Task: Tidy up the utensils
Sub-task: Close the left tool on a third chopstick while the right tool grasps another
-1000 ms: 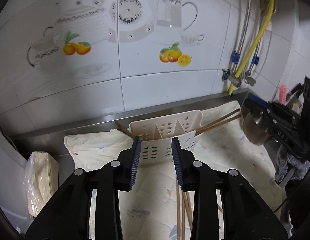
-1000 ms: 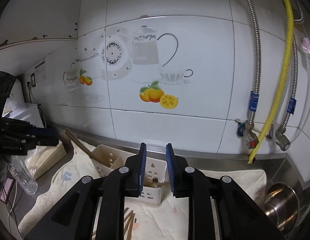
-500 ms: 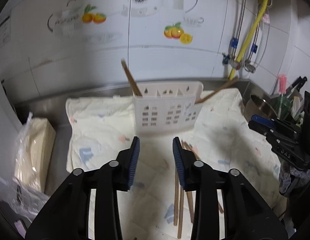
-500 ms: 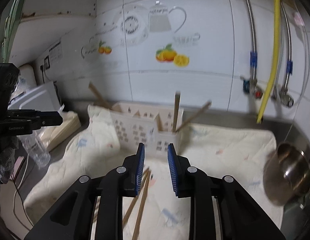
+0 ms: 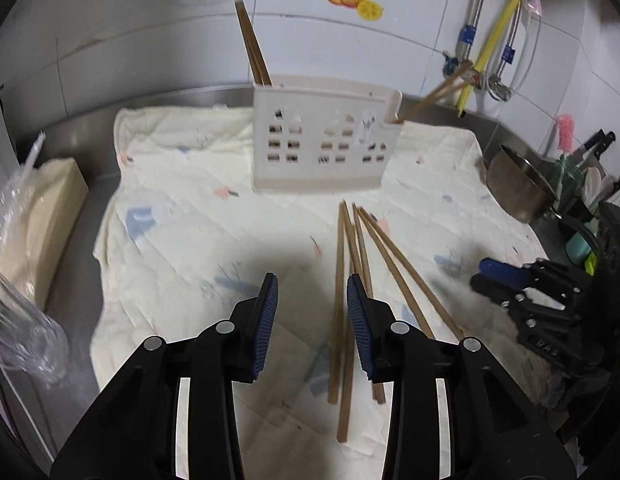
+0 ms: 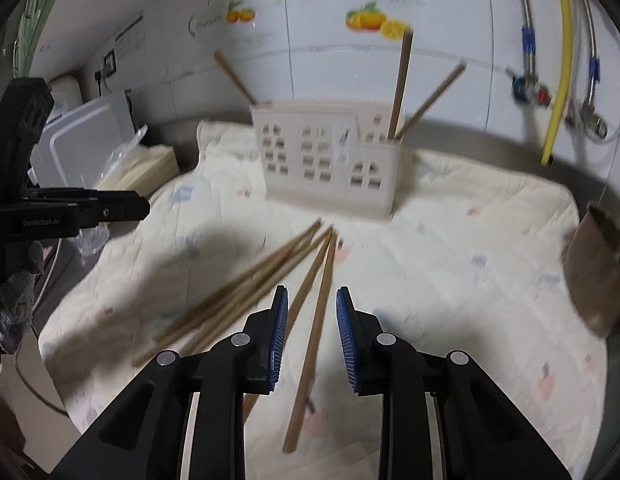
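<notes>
A cream plastic utensil holder (image 5: pixel 324 142) stands at the back of a pale quilted cloth (image 5: pixel 182 240); it also shows in the right wrist view (image 6: pixel 330 166). Chopsticks stand in its left end (image 5: pixel 252 50) and right end (image 6: pixel 402 84). Several loose wooden chopsticks (image 5: pixel 350 280) lie on the cloth in front of it, also in the right wrist view (image 6: pixel 270 280). My left gripper (image 5: pixel 312 312) is open and empty above the cloth, just left of the loose chopsticks. My right gripper (image 6: pixel 312 328) is open and empty, hovering over one chopstick (image 6: pixel 314 340).
A steel pot (image 5: pixel 518 188) stands at the cloth's right edge. A bagged stack of paper (image 5: pixel 34 216) and a clear cup (image 5: pixel 22 328) are on the left. Tiled wall with hoses (image 5: pixel 494 32) behind. The right gripper shows in the left view (image 5: pixel 538 300).
Both grippers pulled back and tilted down from the wall and holder toward the cloth. The loose chopsticks now lie close under the fingers. Both stayed open.
</notes>
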A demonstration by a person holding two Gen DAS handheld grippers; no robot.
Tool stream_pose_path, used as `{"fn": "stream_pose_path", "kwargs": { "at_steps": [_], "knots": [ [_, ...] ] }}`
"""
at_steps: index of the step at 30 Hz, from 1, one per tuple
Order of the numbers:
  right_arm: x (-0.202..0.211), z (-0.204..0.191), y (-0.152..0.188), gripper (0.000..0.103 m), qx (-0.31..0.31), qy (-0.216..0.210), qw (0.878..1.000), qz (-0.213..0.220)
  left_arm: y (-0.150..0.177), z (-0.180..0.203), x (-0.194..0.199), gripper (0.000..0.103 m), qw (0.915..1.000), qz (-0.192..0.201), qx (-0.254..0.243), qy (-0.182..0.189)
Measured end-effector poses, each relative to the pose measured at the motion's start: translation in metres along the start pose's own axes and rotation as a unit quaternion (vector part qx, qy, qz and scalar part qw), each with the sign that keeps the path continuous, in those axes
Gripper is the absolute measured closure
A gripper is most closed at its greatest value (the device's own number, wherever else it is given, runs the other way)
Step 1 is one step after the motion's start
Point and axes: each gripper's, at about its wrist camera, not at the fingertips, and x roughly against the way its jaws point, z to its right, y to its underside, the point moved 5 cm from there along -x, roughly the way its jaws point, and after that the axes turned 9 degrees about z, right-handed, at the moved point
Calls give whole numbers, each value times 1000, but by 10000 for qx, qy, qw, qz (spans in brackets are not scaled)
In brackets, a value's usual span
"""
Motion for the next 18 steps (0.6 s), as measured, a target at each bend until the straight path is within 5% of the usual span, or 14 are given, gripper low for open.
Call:
{"fn": "stream_pose_path", "kwargs": {
  "at_steps": [18],
  "knots": [
    [-35, 4, 51, 88, -269, 87, 9968, -746, 37, 20, -6, 67, 9990, -228, 112, 370]
  ]
}}
